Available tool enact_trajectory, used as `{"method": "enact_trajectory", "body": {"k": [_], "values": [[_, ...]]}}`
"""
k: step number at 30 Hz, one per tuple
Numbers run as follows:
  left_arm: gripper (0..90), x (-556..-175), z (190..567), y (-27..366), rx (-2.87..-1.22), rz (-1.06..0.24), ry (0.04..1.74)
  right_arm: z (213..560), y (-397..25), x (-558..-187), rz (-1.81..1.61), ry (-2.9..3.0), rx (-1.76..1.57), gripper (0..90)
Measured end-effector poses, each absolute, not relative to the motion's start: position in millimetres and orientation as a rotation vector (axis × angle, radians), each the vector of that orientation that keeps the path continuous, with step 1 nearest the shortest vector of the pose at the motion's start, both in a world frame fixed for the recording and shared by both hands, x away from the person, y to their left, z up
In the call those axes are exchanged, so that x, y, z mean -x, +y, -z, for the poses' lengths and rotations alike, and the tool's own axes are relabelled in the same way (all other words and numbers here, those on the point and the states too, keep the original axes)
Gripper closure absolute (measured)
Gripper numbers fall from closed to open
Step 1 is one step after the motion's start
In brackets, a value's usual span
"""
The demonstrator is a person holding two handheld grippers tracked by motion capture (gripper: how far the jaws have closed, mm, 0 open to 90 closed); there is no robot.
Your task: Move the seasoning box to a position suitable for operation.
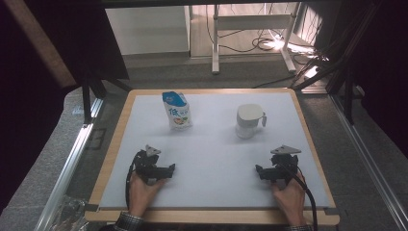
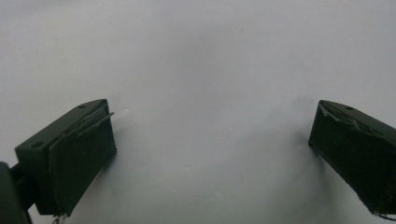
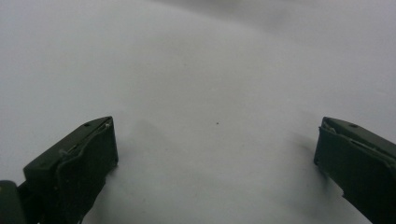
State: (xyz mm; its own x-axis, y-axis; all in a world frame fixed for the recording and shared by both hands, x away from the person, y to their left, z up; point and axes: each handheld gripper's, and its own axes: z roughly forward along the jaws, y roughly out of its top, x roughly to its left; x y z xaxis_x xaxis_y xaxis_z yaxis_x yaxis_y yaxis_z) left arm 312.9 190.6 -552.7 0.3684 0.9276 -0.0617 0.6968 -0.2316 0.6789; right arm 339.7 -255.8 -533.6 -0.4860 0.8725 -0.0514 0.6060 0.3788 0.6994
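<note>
- Resting on the white worktop point(image 1: 216, 159), the left gripper point(image 1: 161, 169) is held in the person's left hand point(image 1: 143, 190) near the front edge, on the left side.
- The right gripper point(image 1: 266, 172) is held in the right hand point(image 1: 288, 195) near the front edge on the right, well apart from the left one.
- In the left gripper view, the left gripper point(image 2: 210, 144) is seen with its two black jaws spread wide apart, and nothing but bare white surface lies between them.
- In the right gripper view, the right gripper point(image 3: 215, 154) is likewise seen with its jaws wide apart over the bare white surface, with nothing gripped.
- A grey three-cornered plate is carried on top of each gripper, and a black cable is trailed from each towards the person.
- A blue-and-white carton point(image 1: 177, 110) is stood upright on the far left part of the worktop, beyond the left gripper and well apart from it.
- A white jug point(image 1: 249, 121) with a handle on its right side is stood on the far right part, beyond the right gripper and well apart from it.
- The carton and the jug are set apart from each other, roughly level in depth.
- The white surface is bordered by a wooden rim point(image 1: 108, 159).
- Checked sleeve cuffs are seen at the bottom edge of the high view.
</note>
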Motion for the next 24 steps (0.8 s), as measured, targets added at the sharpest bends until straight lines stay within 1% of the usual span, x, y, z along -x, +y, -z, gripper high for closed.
{"method": "enact_trajectory", "body": {"k": [9, 13, 16, 24], "values": [[0.0, -313.5, 552.5, 189.6, -2.019, -0.48, 1.395, 533.7, -256.0, -339.8, -0.871, 2.231, -1.278, 0.0], [4.1, -315.3, 551.6, 192.0, -2.052, -0.464, 1.311, 533.6, -255.8, -339.7, -0.873, 2.23, -1.28, 0.0], [5.0, -317.5, 550.4, 194.9, -2.082, -0.44, 1.275, 533.6, -255.9, -339.8, -0.872, 2.231, -1.278, 0.0], [3.3, -317.1, 552.8, 195.4, -2.077, -0.447, 1.254, 533.6, -255.7, -339.9, -0.871, 2.231, -1.278, 0.0]]}}
